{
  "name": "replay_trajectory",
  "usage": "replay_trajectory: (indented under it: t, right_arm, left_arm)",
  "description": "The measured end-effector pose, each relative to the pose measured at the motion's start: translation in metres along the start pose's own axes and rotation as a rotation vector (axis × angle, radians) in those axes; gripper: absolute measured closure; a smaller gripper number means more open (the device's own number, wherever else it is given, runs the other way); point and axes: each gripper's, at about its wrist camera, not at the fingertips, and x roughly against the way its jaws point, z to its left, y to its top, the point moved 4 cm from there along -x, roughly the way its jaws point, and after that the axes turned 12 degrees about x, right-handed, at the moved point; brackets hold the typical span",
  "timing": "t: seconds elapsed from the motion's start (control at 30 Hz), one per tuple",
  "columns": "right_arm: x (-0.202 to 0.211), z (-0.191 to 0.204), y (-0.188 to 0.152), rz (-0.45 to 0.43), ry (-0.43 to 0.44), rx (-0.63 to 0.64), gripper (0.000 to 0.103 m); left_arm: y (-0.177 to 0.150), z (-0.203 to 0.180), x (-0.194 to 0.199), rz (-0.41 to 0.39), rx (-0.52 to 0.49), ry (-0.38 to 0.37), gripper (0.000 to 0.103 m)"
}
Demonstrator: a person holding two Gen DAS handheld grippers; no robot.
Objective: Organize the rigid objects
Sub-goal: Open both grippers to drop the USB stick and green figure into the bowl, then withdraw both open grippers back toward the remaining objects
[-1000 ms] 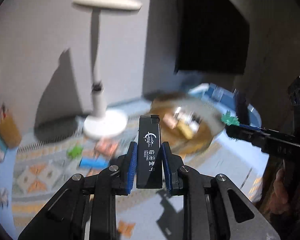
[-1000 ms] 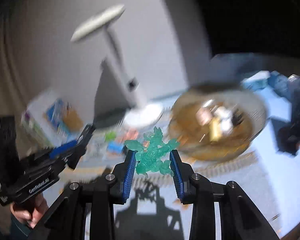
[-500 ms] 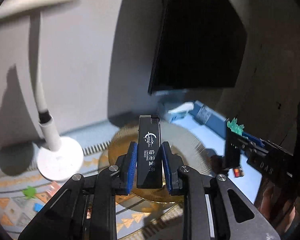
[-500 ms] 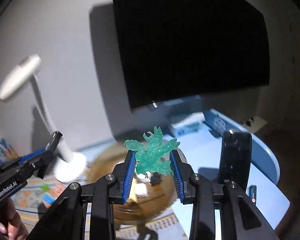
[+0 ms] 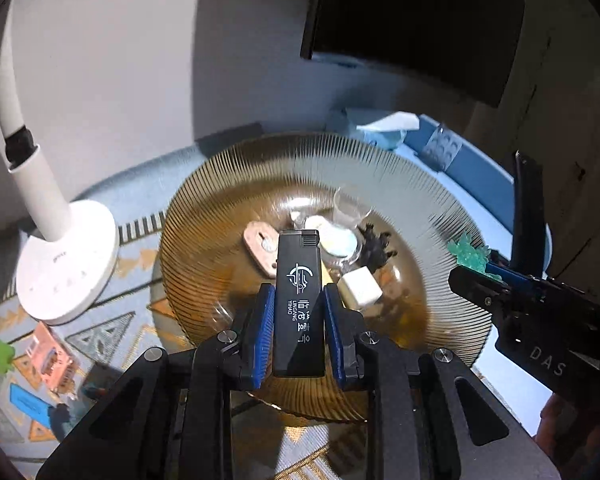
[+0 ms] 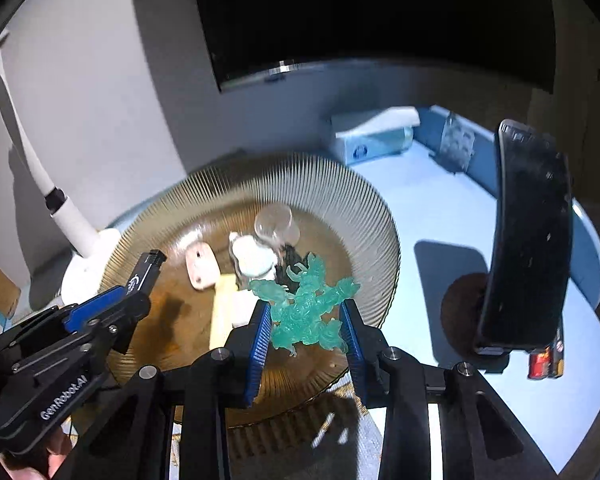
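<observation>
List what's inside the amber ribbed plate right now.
In the amber plate: a pink tag, a clear cup over a white round piece, a dark figure, a white block. The held black lighter covers whatever lies behind it.

Each black hand-held gripper (image 5: 298, 332) has ribbed blue pads (image 6: 260, 336), silver screws and white lettering.

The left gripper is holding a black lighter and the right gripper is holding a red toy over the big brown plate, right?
Not quite. The toy in the right gripper is green, not red; the right wrist view shows it. The left gripper does hold a black lighter over the big brown plate.
</observation>
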Motion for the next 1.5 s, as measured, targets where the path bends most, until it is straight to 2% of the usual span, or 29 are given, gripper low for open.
replay_trajectory:
  t: [0.47, 0.5, 0.53, 0.57, 0.63, 0.67, 0.8, 0.93, 1.07, 1.2, 1.27, 1.37, 1.5]
  right_arm:
    - [-0.002, 0.000, -0.001, 0.020, 0.002, -0.014, 0.069]
    - [-0.002, -0.001, -0.001, 0.023, 0.010, -0.030, 0.069]
    - [-0.001, -0.003, 0.000, 0.025, 0.021, -0.047, 0.068]
    - [-0.001, -0.005, 0.001, 0.026, 0.036, -0.067, 0.068]
    - [0.004, -0.008, 0.003, 0.017, 0.050, -0.093, 0.055]
    - [0.013, -0.011, 0.005, -0.010, 0.039, -0.110, 0.049]
    - [0.053, -0.018, 0.013, -0.112, -0.045, -0.114, 0.045]
    - [0.091, -0.014, 0.015, -0.181, -0.029, -0.138, 0.044]
    - [0.117, 0.005, 0.013, -0.214, 0.002, -0.119, 0.044]
    - [0.141, 0.037, 0.009, -0.241, 0.047, -0.078, 0.043]
    - [0.149, 0.053, 0.006, -0.250, 0.064, -0.062, 0.043]
    - [0.157, 0.075, 0.001, -0.256, 0.091, -0.034, 0.042]
    - [0.158, 0.107, -0.012, -0.238, 0.136, 0.007, 0.042]
  left_arm:
    - [-0.008, -0.003, -0.011, 0.023, -0.021, 0.013, 0.081]
    - [-0.007, -0.002, -0.011, 0.028, -0.013, 0.001, 0.079]
    - [-0.006, 0.000, -0.011, 0.033, -0.002, -0.009, 0.065]
    - [-0.005, 0.002, -0.009, 0.037, 0.013, -0.017, 0.055]
    - [-0.001, 0.007, 0.002, 0.015, 0.038, -0.035, 0.052]
    - [0.003, 0.011, 0.014, -0.014, 0.050, -0.040, 0.052]
    - [0.016, 0.026, 0.068, -0.112, 0.090, -0.074, 0.052]
    - [0.022, 0.045, 0.141, -0.238, 0.130, -0.091, 0.048]
    - [0.020, 0.063, 0.201, -0.335, 0.164, -0.082, 0.048]
    - [0.007, 0.088, 0.255, -0.415, 0.196, -0.042, 0.047]
    - [-0.004, 0.104, 0.282, -0.456, 0.219, -0.022, 0.039]
    - [-0.020, 0.125, 0.308, -0.502, 0.252, 0.015, 0.038]
    - [-0.047, 0.165, 0.328, -0.510, 0.311, 0.065, 0.038]
